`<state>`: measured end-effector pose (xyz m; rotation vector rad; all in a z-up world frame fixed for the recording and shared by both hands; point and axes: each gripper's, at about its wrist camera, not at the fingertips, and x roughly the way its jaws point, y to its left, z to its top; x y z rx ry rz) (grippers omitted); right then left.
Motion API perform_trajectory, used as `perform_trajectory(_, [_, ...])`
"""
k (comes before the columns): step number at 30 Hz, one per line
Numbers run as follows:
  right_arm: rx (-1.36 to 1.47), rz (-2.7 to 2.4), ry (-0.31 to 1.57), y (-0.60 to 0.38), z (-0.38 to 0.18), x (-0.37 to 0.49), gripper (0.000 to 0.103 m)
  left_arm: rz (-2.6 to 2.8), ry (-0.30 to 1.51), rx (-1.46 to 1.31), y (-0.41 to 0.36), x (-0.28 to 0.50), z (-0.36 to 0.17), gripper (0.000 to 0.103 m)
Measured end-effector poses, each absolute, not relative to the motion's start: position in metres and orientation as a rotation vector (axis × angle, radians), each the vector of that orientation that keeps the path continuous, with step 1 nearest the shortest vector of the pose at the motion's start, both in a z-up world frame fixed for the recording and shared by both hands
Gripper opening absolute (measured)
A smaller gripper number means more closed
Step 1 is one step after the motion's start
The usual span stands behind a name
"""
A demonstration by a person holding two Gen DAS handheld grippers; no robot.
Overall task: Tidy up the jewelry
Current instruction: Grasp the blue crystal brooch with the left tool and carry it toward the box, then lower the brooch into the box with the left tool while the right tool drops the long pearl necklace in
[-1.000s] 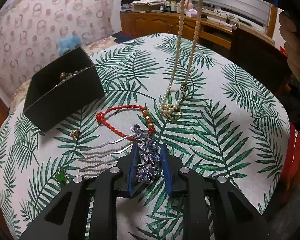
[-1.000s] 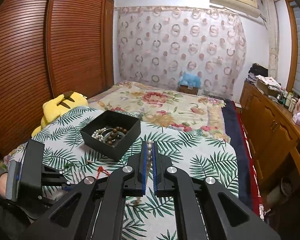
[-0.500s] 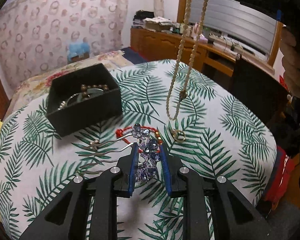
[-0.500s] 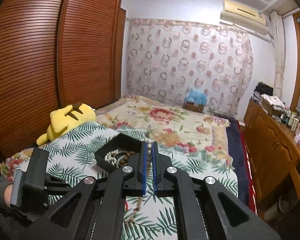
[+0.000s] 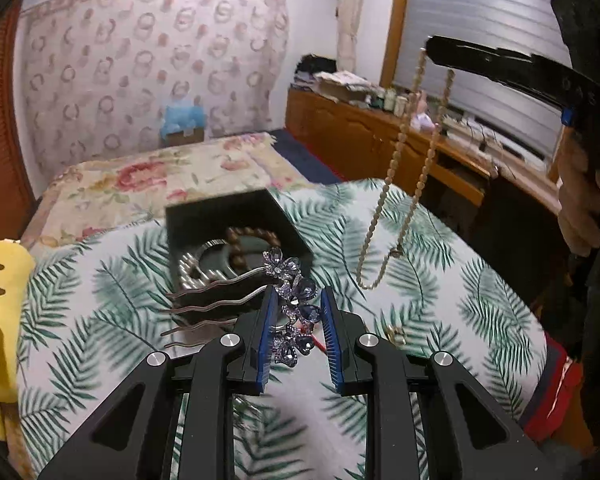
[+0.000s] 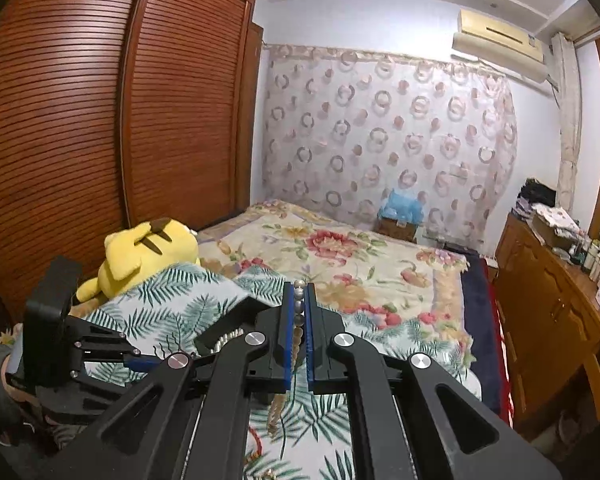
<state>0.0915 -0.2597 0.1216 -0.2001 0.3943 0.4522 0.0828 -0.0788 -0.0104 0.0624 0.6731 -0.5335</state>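
Two grippers: left gripper [image 5: 296, 326], right gripper [image 6: 299, 312]. One hair comb [image 5: 290, 300] with blue stones; four wavy prongs counted. One pearl necklace [image 5: 396, 184], hanging in two strands. One black box [image 5: 204, 216]; inside it one brown bead bracelet [image 5: 252, 236] and at least one silver bead strand [image 5: 188, 268]. One small gold piece [image 5: 396, 334] on one leaf-print cloth [image 5: 460, 272]. One yellow plush toy [image 6: 140, 256]. One bed [image 6: 340, 256].

Blue-stone hair comb [image 5: 296, 308], black box [image 5: 236, 216], green palm-leaf cloth [image 5: 100, 304], cream beads [image 5: 396, 168].
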Motion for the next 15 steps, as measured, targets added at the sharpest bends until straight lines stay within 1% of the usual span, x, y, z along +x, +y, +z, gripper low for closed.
perform_trajectory(8, [-0.208,0.506,0.362,-0.24,0.143,0.117,0.006,-0.483,0.65,0.039,-0.058,0.109,0.007,0.021])
perform_trajectory(15, [-0.198,0.558,0.392,-0.229,0.141,0.141,0.006,-0.458,0.65,0.026,-0.049,0.135,0.016,0.021])
